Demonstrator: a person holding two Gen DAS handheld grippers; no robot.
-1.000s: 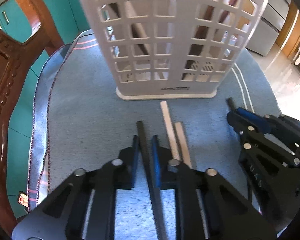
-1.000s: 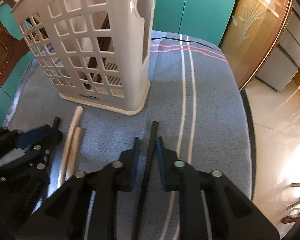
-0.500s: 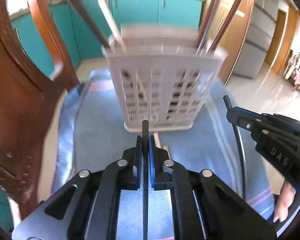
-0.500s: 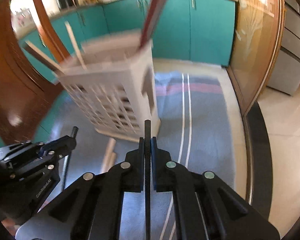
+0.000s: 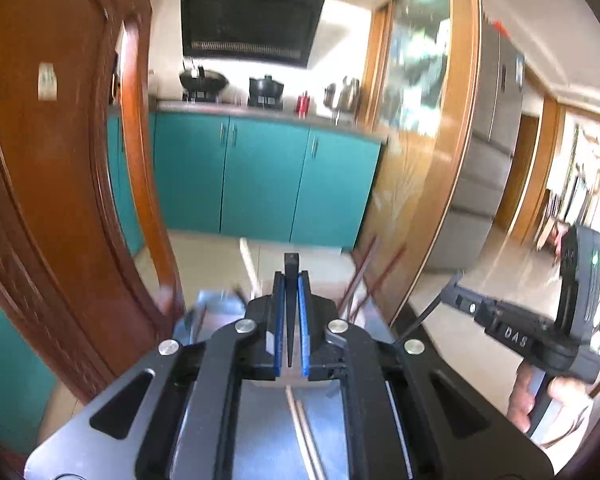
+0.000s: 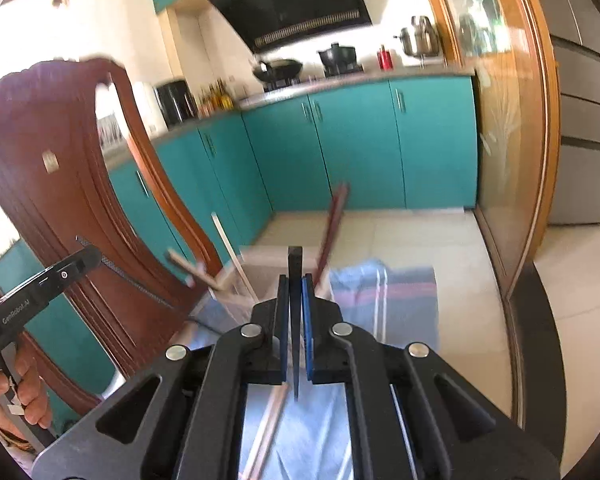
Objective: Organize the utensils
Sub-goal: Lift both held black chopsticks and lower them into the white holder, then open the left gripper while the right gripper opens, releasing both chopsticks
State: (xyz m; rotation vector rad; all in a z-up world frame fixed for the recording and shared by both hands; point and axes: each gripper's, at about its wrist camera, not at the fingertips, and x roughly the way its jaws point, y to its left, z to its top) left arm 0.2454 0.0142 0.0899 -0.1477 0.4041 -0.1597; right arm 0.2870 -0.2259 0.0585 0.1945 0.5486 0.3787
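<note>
Black chopsticks (image 5: 291,312) (image 6: 295,320) are sitting clamped upright, one in each tool, left tool (image 5: 291,300) and right tool (image 6: 295,304), above what is probably the blurred basket (image 6: 260,270), where a tilted tip risks catching its rim.

Utensil basket (image 6: 260,276) blurred, half hidden.

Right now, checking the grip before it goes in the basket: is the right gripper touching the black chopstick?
Touching. The right wrist view shows the right gripper shut on the black chopstick, both blue pads pressing its sides.
</note>
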